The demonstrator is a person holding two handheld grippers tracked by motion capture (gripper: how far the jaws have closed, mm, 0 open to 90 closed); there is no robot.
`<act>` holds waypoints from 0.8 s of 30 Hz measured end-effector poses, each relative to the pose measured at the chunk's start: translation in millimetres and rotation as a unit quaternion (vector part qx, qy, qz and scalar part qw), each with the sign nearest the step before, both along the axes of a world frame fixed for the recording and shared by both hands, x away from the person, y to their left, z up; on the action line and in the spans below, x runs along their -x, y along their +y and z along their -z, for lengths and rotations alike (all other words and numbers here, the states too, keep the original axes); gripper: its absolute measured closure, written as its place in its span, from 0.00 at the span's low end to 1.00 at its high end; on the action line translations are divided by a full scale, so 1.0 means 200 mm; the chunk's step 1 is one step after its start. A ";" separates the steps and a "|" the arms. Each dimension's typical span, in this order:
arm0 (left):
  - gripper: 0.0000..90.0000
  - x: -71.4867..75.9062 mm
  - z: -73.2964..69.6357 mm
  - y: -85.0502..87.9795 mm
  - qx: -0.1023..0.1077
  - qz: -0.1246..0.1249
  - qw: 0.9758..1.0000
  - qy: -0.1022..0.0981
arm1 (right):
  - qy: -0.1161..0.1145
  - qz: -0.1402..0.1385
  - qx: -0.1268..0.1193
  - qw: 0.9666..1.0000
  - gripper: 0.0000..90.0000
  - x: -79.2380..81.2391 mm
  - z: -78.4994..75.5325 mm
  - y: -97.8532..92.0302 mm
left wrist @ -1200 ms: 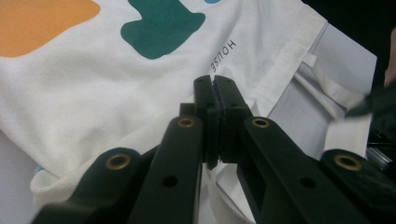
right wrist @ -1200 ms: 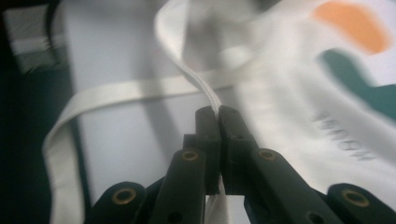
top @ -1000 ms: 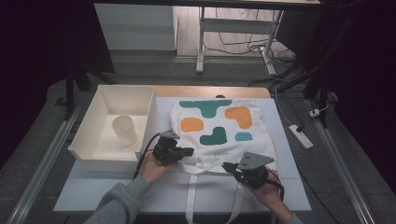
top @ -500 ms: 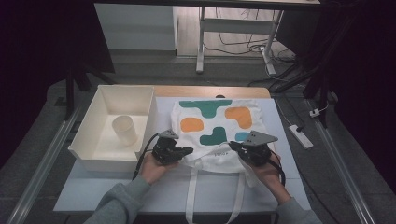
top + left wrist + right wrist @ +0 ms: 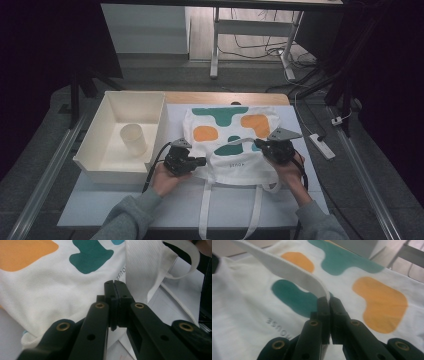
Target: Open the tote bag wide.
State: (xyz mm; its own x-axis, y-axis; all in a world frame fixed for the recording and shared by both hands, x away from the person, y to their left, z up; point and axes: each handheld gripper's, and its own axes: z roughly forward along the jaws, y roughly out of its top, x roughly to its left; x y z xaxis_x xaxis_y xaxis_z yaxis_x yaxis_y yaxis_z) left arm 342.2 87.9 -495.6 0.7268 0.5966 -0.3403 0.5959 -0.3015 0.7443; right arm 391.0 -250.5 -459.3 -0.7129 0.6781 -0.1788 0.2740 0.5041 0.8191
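Note:
A white tote bag (image 5: 225,125) with teal and orange patches lies flat on the table. My left gripper (image 5: 202,161) rests at the bag's near left corner. Its jaws are shut (image 5: 115,286) just over the cloth (image 5: 50,290), and I cannot tell whether any fabric is pinched. My right gripper (image 5: 259,145) hovers over the bag's right side, shut (image 5: 326,298) on a white handle strap (image 5: 287,270). That strap (image 5: 240,142) arcs across the printed cloth (image 5: 242,305). The other handle (image 5: 205,210) hangs toward the front edge.
A white open bin (image 5: 95,150) holding a pale cup (image 5: 133,138) stands left of the bag, close to my left hand. A power strip (image 5: 321,146) lies off the table's right edge. A table frame and cables are on the floor behind.
My right gripper has moved away from the front edge and up over the bag, pulling the handle strap across the printed cloth. The left gripper has stayed put.

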 end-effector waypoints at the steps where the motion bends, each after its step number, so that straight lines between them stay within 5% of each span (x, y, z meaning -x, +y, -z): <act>1: 0.98 0.00 0.00 0.00 0.000 0.001 1.000 0.000 | 0.002 0.005 -0.003 1.000 0.96 -0.02 0.00 -0.01; 9: 0.89 0.00 0.01 -0.01 0.000 0.001 1.000 -0.003 | 0.039 0.043 0.004 0.998 0.96 -0.18 0.09 -0.06; 10: 0.83 0.00 0.01 -0.01 -0.002 0.002 1.000 -0.005 | 0.046 0.054 0.019 0.997 0.96 -0.23 0.13 -0.07; 15: 0.69 0.01 0.00 -0.02 -0.006 0.010 1.000 -0.014 | 0.070 0.066 0.017 0.995 0.96 -0.28 0.18 -0.10; 16: 0.63 0.01 0.00 -0.02 -0.008 0.011 1.000 -0.015 | 0.088 0.062 0.008 0.994 0.92 -0.29 0.20 -0.12; 19: 0.58 0.02 -0.01 -0.02 -0.016 0.011 1.000 -0.021 | 0.087 0.053 0.006 0.995 0.77 -0.29 0.18 -0.12; 20: 0.56 0.03 -0.01 -0.02 -0.016 0.010 1.000 -0.024 | 0.083 0.054 0.003 0.995 0.66 -0.26 0.14 -0.11; 24: 0.53 0.04 -0.01 -0.01 -0.018 0.009 0.999 -0.028 | 0.055 0.045 -0.001 0.997 0.57 -0.20 0.06 -0.08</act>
